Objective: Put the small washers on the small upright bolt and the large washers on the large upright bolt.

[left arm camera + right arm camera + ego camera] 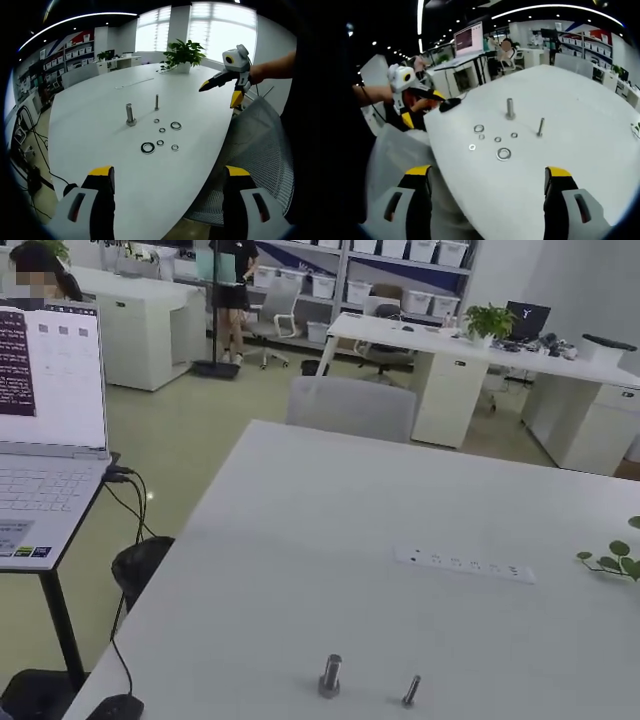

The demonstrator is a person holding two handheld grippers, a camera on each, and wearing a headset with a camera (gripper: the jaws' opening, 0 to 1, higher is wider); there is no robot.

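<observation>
Washers point(142, 148) loose on white table point(90, 115), near side of large bolt point(130, 115) at left and small bolt point(156, 102) at right. Left gripper point(167, 200), right gripper point(487, 195) both wide, empty. Pinch one rim, keep flat, lower over matching bolt.

Standing upright, head down, on the white table point(90, 100): large bolt point(130, 114), thick grey metal with a broad head. Near it and apart, also upright: small bolt point(156, 102), thinner and slightly shorter-looking. Lying flat and loose on the table beside the bolts, none on either bolt: six metal rings. One large washer point(147, 147), dark-looking, farthest from the bolts; second large washer point(176, 125) closer to the small bolt. Scattered between and around these two, all apart from one another: four small washers point(162, 130).
</observation>
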